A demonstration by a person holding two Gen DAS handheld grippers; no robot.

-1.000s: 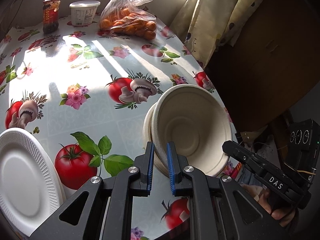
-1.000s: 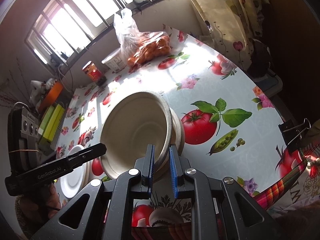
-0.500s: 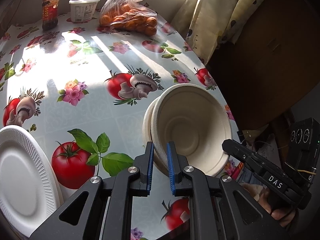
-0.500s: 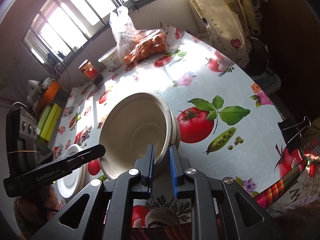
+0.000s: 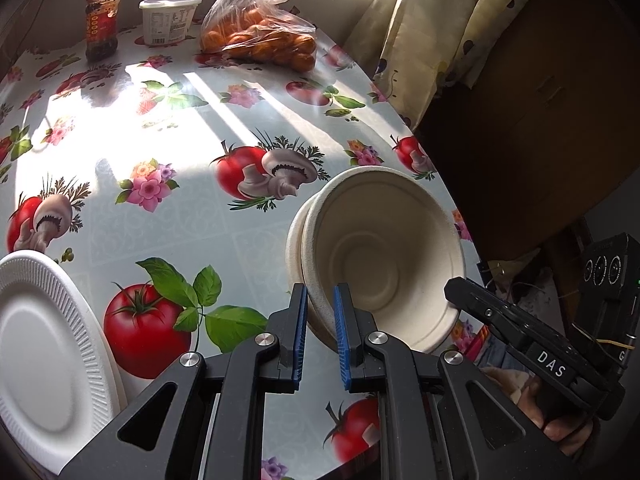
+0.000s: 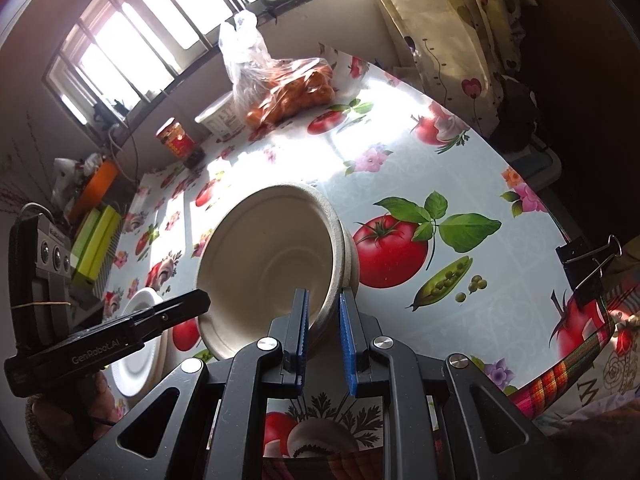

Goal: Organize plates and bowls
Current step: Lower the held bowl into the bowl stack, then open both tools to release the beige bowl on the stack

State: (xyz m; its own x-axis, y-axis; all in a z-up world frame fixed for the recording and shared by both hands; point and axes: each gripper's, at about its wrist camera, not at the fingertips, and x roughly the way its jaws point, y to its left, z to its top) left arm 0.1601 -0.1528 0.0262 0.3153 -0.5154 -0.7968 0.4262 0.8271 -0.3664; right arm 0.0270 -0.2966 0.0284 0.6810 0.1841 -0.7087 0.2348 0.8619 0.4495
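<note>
Two nested beige paper bowls point(image 5: 384, 256) are held tilted above the flowered tablecloth point(image 5: 168, 208). My left gripper point(image 5: 320, 320) is shut on their left rim. My right gripper point(image 6: 323, 320) is shut on the opposite rim of the same bowls point(image 6: 272, 264). Each gripper shows in the other's view, at the bowls' far side. A white foam plate point(image 5: 44, 368) lies on the table at the left; it also shows in the right wrist view point(image 6: 138, 344), small and low.
At the back stand a bag of oranges point(image 5: 260, 36), a white tub point(image 5: 170, 18) and a red jar point(image 5: 102, 22). A curtain point(image 5: 436, 40) hangs past the table's right edge. A binder clip point(image 6: 588, 264) grips the cloth's edge.
Both grippers have kept their hold on the bowls and lifted them slightly toward me; the table has slid a little in both views.
</note>
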